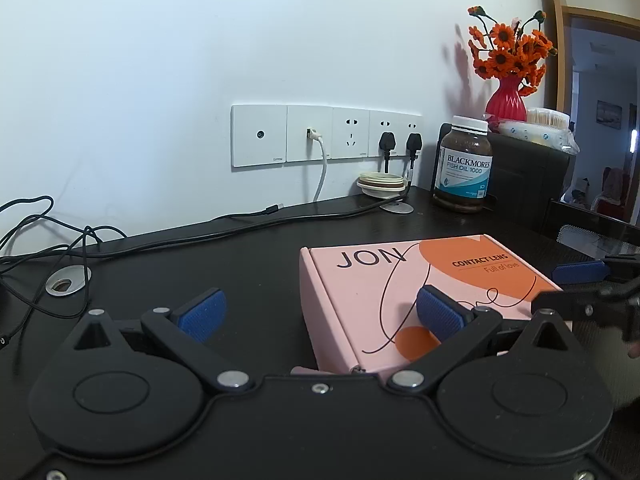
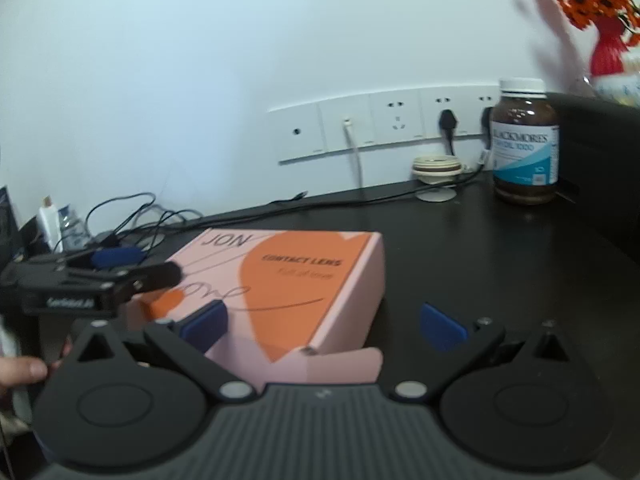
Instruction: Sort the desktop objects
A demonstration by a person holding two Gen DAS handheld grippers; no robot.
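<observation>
A pink and orange contact lens box (image 1: pixel 404 296) lies flat on the black desk (image 1: pixel 240 256); it also shows in the right wrist view (image 2: pixel 296 292). My left gripper (image 1: pixel 320 314) is open, its jaws straddling the box's left front corner, the right pad over the lid. My right gripper (image 2: pixel 324 326) is open around the box's right front corner, left pad over the lid. Each gripper shows in the other's view: the right one (image 1: pixel 584 280), the left one (image 2: pixel 100 268). Neither holds anything.
A brown fish oil bottle (image 1: pixel 464 166) stands at the back right beside a dark cabinet (image 1: pixel 528 176) bearing a red vase of orange flowers (image 1: pixel 506 100). Stacked lids (image 1: pixel 382 184) and cables (image 1: pixel 200 236) lie near the wall sockets (image 1: pixel 320 134). A metal grommet (image 1: pixel 66 282) sits left.
</observation>
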